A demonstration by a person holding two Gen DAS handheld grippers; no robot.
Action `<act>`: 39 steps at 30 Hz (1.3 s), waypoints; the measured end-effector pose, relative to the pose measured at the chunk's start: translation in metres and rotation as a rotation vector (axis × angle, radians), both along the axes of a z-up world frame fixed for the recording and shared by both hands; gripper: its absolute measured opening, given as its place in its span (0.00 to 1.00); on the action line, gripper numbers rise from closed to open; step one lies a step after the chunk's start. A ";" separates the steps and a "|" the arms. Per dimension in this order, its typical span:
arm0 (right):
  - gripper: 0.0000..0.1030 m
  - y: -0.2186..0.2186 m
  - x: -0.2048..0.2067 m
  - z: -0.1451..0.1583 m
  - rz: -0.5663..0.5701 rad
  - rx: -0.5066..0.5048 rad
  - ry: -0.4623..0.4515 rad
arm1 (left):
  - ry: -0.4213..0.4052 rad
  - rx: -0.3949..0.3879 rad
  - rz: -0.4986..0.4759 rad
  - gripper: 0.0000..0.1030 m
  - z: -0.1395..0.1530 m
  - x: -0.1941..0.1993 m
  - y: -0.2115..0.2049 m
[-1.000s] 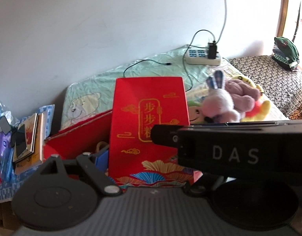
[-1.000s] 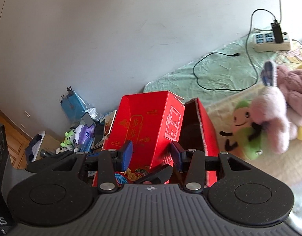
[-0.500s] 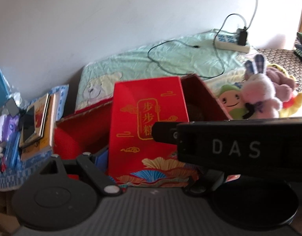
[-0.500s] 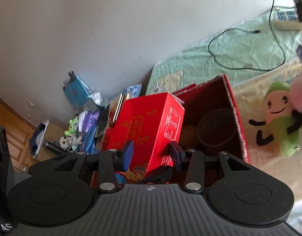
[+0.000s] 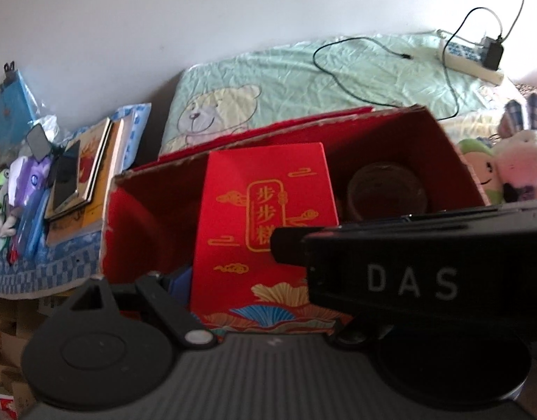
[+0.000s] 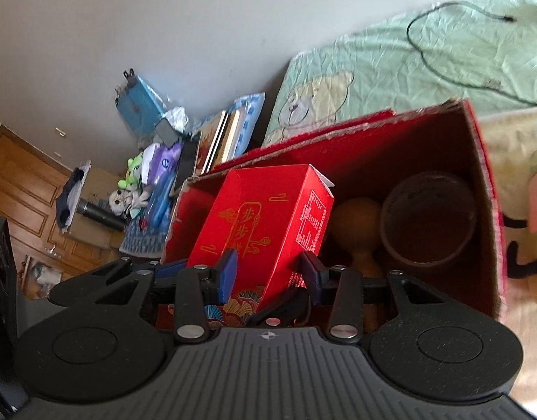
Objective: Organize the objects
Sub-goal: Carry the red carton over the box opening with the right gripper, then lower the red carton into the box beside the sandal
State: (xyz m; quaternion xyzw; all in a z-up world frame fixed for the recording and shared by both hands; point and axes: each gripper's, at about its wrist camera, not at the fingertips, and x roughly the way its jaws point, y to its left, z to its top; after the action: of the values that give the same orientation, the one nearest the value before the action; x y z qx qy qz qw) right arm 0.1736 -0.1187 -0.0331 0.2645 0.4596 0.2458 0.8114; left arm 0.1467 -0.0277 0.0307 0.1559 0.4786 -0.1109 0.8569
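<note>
Holding the red carton (image 6: 268, 224) between us, we work left to right. Our left gripper (image 5: 268, 311) sits low on its front face; one blue pad (image 5: 179, 280) shows just beside the carton's left edge, but the right gripper's black body hides the other, so we cannot tell whether it clamps or merely flanks it. Our right gripper (image 6: 268, 276) has its pads set on opposite lower sides of the carton, closed on it. The carton stands nearly upright, long axis vertical, leaning slightly away from us, its base already within the left half of the red box (image 6: 485, 182). Right of it sit a wooden gourd (image 6: 356, 220) and a brown cup (image 6: 429, 217). Lowering it straight down, we judge, keeps it clear of the gourd.
</note>
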 end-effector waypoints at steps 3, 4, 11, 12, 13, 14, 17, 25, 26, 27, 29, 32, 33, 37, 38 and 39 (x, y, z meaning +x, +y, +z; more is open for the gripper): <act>0.43 0.005 0.010 -0.006 0.030 0.005 0.020 | 0.016 0.008 0.015 0.81 -0.004 0.007 0.005; 0.43 0.006 0.012 -0.008 0.037 0.007 0.029 | 0.021 0.011 0.018 0.81 -0.006 0.009 0.006; 0.42 0.019 0.030 -0.016 0.074 0.021 0.086 | 0.037 0.045 0.037 0.81 -0.017 0.021 0.018; 0.41 0.022 0.032 -0.016 0.079 0.022 0.090 | 0.040 0.049 0.044 0.81 -0.019 0.023 0.020; 0.41 0.024 0.034 -0.016 0.081 0.022 0.095 | 0.041 0.052 0.049 0.81 -0.019 0.025 0.022; 0.41 0.026 0.036 -0.017 0.084 0.023 0.099 | 0.044 0.055 0.054 0.81 -0.020 0.027 0.024; 0.41 0.031 0.042 -0.020 0.094 0.033 0.116 | 0.049 0.064 0.066 0.82 -0.022 0.032 0.030; 0.41 0.041 0.056 -0.037 0.123 0.077 0.195 | 0.074 0.092 0.086 0.83 -0.033 0.039 0.039; 0.41 0.041 0.058 -0.039 0.124 0.085 0.205 | 0.077 0.096 0.089 0.83 -0.035 0.041 0.041; 0.41 0.041 0.059 -0.039 0.127 0.098 0.201 | 0.075 0.102 0.092 0.84 -0.036 0.042 0.042; 0.41 0.041 0.060 -0.038 0.136 0.112 0.189 | 0.068 0.103 0.093 0.85 -0.036 0.043 0.044; 0.41 0.045 0.066 -0.044 0.152 0.120 0.213 | 0.071 0.097 0.103 0.85 -0.036 0.047 0.047; 0.41 0.047 0.066 -0.045 0.156 0.119 0.217 | 0.077 0.096 0.106 0.85 -0.037 0.049 0.048; 0.41 0.050 0.069 -0.050 0.157 0.095 0.241 | 0.091 0.110 0.105 0.84 -0.044 0.052 0.047; 0.40 0.048 0.069 -0.052 0.153 0.101 0.249 | 0.091 0.117 0.105 0.84 -0.046 0.052 0.047; 0.40 0.047 0.070 -0.053 0.146 0.108 0.260 | 0.094 0.119 0.104 0.84 -0.046 0.053 0.046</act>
State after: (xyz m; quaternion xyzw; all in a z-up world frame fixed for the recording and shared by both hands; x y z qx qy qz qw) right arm 0.2434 -0.0722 -0.0863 0.3034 0.5648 0.2921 0.7097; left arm 0.1993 0.0179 -0.0154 0.1759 0.5314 -0.0447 0.8274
